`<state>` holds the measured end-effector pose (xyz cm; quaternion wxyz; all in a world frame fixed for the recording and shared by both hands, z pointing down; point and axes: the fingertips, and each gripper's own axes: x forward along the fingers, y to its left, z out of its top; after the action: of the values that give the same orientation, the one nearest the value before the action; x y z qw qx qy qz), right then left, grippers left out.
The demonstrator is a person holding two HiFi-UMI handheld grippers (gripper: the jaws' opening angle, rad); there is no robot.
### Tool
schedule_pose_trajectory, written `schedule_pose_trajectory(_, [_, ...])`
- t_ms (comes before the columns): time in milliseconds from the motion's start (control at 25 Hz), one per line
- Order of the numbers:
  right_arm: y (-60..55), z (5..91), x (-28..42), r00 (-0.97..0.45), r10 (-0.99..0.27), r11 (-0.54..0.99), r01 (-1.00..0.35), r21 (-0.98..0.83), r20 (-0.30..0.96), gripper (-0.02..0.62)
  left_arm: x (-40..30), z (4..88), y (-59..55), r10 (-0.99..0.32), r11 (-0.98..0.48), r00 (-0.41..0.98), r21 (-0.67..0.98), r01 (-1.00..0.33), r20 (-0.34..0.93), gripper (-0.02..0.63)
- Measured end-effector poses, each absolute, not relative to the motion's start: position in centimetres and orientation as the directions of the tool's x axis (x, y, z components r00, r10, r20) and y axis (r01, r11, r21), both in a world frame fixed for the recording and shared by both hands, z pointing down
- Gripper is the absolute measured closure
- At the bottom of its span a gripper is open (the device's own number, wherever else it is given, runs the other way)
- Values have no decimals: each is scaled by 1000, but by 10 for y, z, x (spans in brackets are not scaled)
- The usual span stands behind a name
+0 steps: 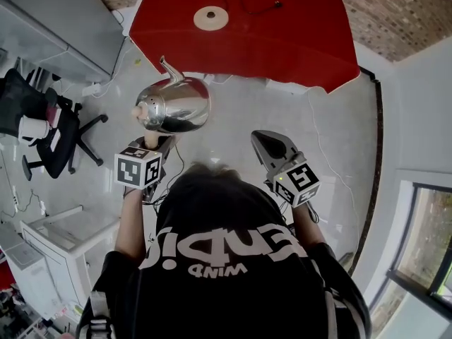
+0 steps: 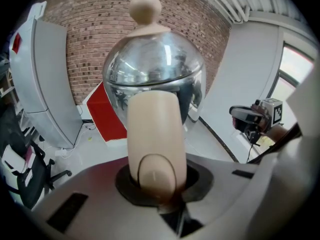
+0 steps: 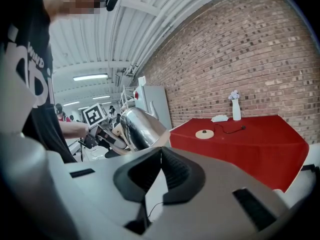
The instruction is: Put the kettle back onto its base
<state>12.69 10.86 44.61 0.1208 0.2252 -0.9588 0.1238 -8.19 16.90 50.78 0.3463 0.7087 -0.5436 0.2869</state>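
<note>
A shiny silver kettle (image 1: 174, 104) with a thin spout and a beige knob hangs in the air over the floor, short of the red table (image 1: 296, 41). My left gripper (image 1: 161, 142) is shut on the kettle's beige handle (image 2: 152, 134), which fills the gap between the jaws in the left gripper view. The round beige base (image 1: 210, 18) lies on the red table with a black cord running off it. My right gripper (image 1: 265, 139) is shut and holds nothing, to the right of the kettle. In the right gripper view the kettle (image 3: 141, 128) is at the left and the base (image 3: 204, 134) further off.
A black office chair (image 1: 49, 129) stands at the left on the pale floor. A grey cabinet (image 1: 56, 27) is beside the table's left end. A white vase (image 3: 236, 109) stands at the back of the table against the brick wall. A window is at the right.
</note>
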Motion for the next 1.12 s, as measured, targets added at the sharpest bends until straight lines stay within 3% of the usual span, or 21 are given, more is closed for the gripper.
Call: schedule_pose_trajectory(1120, [35, 460, 109, -854, -427, 846, -493, -202, 297, 572, -108, 517, 85, -557, -187, 263, 190, -964, 787, 552])
